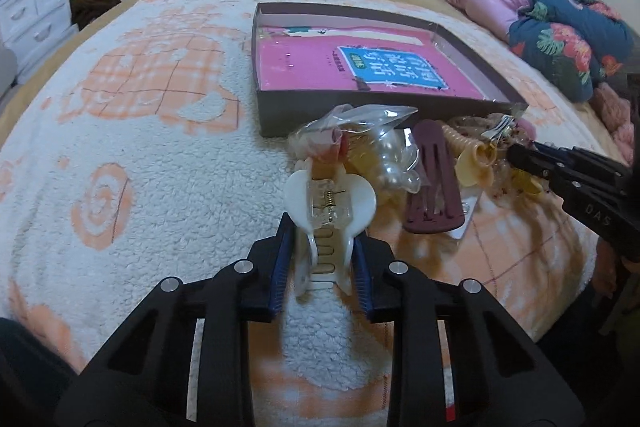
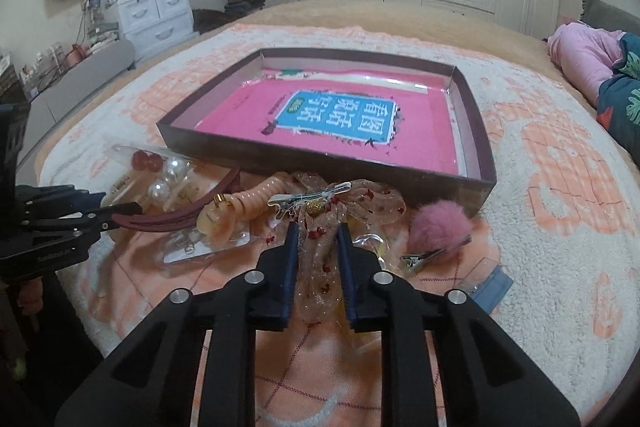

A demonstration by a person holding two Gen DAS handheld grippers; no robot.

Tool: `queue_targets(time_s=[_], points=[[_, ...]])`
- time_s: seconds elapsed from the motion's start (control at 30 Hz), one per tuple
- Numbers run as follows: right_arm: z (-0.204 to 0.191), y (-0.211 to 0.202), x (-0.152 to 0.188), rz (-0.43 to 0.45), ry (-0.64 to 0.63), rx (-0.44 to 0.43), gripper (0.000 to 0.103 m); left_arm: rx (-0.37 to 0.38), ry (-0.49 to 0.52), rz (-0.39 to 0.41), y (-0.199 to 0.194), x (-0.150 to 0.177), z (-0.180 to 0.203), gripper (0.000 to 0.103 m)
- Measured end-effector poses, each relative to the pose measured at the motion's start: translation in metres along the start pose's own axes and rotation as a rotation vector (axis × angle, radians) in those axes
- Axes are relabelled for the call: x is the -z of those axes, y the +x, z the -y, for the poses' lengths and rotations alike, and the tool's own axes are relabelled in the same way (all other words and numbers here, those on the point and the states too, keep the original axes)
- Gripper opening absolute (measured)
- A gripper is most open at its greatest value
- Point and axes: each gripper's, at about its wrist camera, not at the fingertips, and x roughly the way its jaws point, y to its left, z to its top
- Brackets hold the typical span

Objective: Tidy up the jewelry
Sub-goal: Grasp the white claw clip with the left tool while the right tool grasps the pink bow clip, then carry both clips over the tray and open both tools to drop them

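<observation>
My left gripper point(image 1: 323, 231) is shut on a white claw hair clip point(image 1: 330, 201), held just above the blanket in front of the pile. My right gripper point(image 2: 318, 233) is shut on a sheer glittery bow clip point(image 2: 320, 267) with red specks. A shallow dark box point(image 2: 472, 131) lined with a pink sheet lies behind the pile. The pile holds a maroon hair clip point(image 1: 434, 179), a peach spiral hair tie point(image 2: 244, 205), a clear bag of pearl and red beads point(image 2: 168, 171) and a pink pompom clip point(image 2: 440, 227). The right gripper also shows in the left wrist view point(image 1: 516, 153).
Everything lies on a white and orange fleece blanket point(image 1: 140, 147) on a bed. Folded pink and floral bedding point(image 1: 560, 27) sits at the right. A small clear blue-edged bag point(image 2: 490, 283) lies right of the pile. White drawers point(image 2: 156, 15) and wardrobes stand beyond the bed.
</observation>
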Motion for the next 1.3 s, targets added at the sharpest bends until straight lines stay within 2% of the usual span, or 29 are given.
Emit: queue_targets(time_s=[0.07, 0.3, 0.77, 1.0, 1.3], points=[[0.0, -0.004, 0.0, 0.01, 0.007, -0.011, 0.017, 0.026, -0.019, 0.001, -0.002, 0.002, -0.003, 0.02], [0.004, -0.024, 0.001, 0.067, 0.027, -0.003, 0.017, 0.022, -0.021, 0.046, -0.019, 0.004, -0.007, 0.02], [0.014, -0.045, -0.003, 0.135, 0.055, -0.004, 0.017, -0.079, -0.057, 0.058, -0.056, 0.005, -0.024, 0.02], [0.018, -0.057, -0.007, 0.174, 0.065, -0.012, 0.017, -0.121, -0.038, 0.124, -0.075, -0.019, -0.023, 0.02], [0.025, -0.065, -0.026, 0.194, 0.061, -0.003, 0.017, -0.088, -0.002, 0.173, -0.067, -0.07, -0.003, 0.02]])
